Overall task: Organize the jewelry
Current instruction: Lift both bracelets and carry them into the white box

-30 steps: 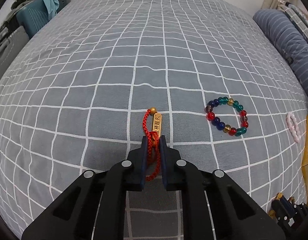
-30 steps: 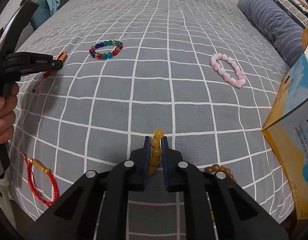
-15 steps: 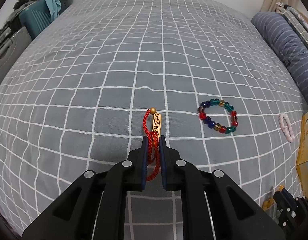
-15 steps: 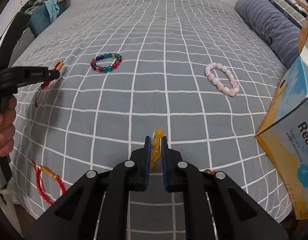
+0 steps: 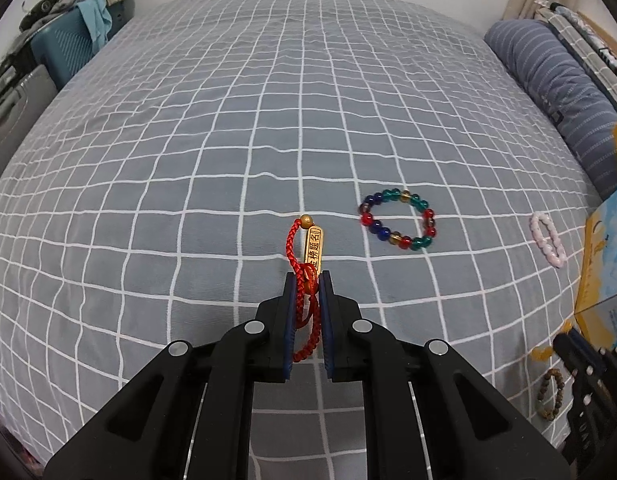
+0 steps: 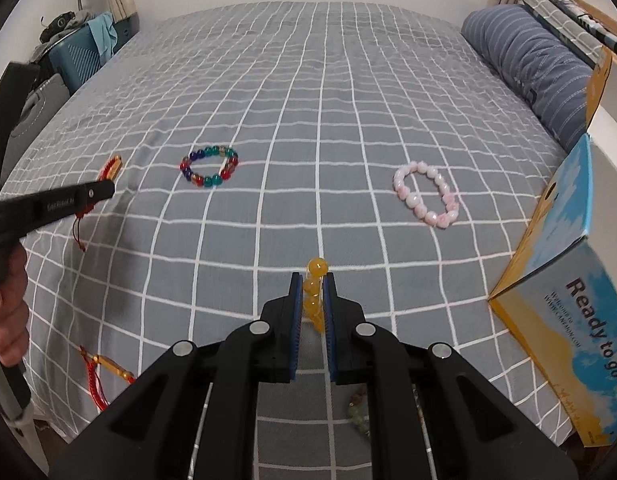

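The bedspread (image 5: 228, 140) was grey with a white grid. The cord (image 5: 304, 312) was red with a gold tag. One bracelet (image 5: 400, 218) mixed blue, green, red and amber beads; another (image 6: 426, 194) was pale pink. Yellow beads (image 6: 314, 292) sat between black grippers. The pillow (image 6: 528, 64) was blue with white stripes, the box (image 6: 568, 280) yellow and sky-blue.

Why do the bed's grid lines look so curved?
Left wrist view: fisheye distortion bows the bedspread lines outward and darkens the corners; the multicolored bracelet stays sharp. Right wrist view: same bulge; soft, even light, and the pink bracelet looks slightly blurred.
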### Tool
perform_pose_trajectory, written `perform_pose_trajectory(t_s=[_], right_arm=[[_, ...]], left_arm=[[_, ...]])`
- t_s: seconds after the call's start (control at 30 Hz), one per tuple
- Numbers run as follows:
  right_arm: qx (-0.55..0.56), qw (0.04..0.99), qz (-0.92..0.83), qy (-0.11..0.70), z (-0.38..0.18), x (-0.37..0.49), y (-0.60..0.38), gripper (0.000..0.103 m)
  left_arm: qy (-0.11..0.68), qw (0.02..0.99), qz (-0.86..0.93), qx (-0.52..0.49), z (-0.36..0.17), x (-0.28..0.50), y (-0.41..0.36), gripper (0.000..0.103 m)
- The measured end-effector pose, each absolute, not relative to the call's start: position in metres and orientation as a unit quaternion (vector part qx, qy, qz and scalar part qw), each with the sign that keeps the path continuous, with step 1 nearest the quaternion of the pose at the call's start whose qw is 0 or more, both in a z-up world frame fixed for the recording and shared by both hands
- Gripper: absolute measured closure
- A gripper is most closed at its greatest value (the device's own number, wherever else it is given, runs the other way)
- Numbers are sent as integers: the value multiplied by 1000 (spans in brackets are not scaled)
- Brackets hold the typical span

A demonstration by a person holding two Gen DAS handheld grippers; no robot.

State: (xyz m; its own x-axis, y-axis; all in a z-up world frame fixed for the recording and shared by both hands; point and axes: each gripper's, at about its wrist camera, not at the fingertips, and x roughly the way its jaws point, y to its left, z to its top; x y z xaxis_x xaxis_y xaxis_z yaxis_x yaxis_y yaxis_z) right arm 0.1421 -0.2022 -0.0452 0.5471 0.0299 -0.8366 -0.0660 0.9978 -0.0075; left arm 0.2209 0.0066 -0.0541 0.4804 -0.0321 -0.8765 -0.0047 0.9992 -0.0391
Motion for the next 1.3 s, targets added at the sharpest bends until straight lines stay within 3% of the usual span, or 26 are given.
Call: perform_pose_trajectory(t_s=[0.77,1.3], right_arm=[[6,908,-3,419,29,149,-246,94],[41,918,-72,389,70,135,-327,94]], left_arm=[[487,870,-75,10,-3,209,-56,93],[448,880,-151,45,48,212,-136,93]])
